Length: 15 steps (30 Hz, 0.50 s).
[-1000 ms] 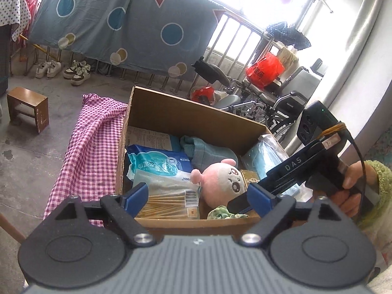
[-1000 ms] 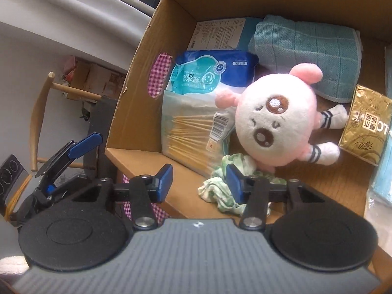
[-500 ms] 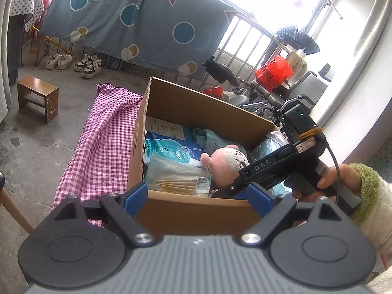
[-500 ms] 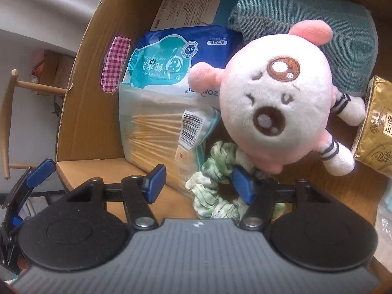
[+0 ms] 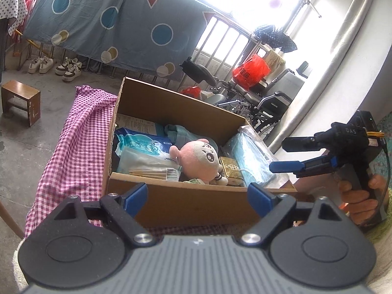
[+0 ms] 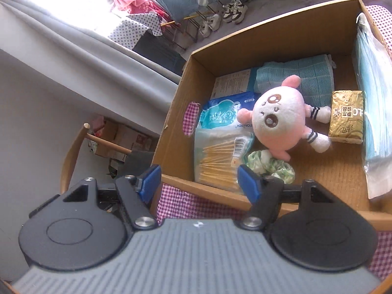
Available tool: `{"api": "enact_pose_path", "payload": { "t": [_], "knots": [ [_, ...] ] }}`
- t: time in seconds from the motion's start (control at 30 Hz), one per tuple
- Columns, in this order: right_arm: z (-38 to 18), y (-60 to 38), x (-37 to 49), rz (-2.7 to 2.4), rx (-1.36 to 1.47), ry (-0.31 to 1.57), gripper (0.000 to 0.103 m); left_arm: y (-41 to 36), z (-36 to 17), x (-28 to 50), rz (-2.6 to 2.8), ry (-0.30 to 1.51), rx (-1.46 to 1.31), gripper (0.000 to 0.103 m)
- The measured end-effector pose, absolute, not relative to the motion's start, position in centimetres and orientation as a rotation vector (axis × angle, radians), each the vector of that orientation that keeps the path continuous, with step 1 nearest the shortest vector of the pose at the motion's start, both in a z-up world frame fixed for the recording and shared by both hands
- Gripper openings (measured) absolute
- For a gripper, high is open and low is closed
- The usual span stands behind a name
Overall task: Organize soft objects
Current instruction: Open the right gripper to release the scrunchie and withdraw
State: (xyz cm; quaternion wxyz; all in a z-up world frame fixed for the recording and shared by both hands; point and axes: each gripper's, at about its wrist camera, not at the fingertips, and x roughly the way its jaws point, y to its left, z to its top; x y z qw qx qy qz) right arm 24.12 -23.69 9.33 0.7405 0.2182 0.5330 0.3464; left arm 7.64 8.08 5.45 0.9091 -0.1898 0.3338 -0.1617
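An open cardboard box (image 5: 181,203) (image 6: 289,36) stands on a purple checked cloth (image 5: 73,147). Inside lie a pink plush toy (image 5: 199,159) (image 6: 279,120), a green scrunchie (image 6: 269,165), a teal towel (image 6: 294,78), a blue tissue pack (image 6: 220,115), a bag of cotton swabs (image 6: 218,156), a gold packet (image 6: 346,116) and a pack of face masks (image 6: 374,112). My left gripper (image 5: 197,196) is open and empty in front of the box's near wall. My right gripper (image 6: 199,180) (image 5: 281,154) is open and empty, held above the box's near right corner.
A small wooden stool (image 5: 20,100) stands on the floor at left. Shoes (image 5: 54,67) line up under a hanging patterned sheet (image 5: 110,22). A wheelchair (image 5: 257,100) with a red bag (image 5: 250,71) stands behind the box. A wooden chair (image 6: 80,152) is beside the box.
My right gripper has risen out of the box and pulled back, away from the scrunchie and plush. My left gripper has drawn back from the box. Both stay open and empty.
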Motion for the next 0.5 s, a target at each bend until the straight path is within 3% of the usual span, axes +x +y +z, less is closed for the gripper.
{"api": "enact_pose_path", "payload": {
  "t": [0.2,0.4,0.5],
  "knots": [
    [11.4,-29.7,15.7,0.761,0.604,1.008,0.070,4.5,3.6,8.0,-0.446,0.789,-0.321,0.089],
    [7.4,-32.7,10.4,0.654,0.691,1.055,0.069,-1.3,-0.2,8.2,-0.549,0.915,-0.120,0.088],
    [3.3,-32.5,9.2,0.592,0.726,1.127,0.055,-4.1,-2.2,8.1,-0.577,0.969,0.004,0.079]
  ]
}}
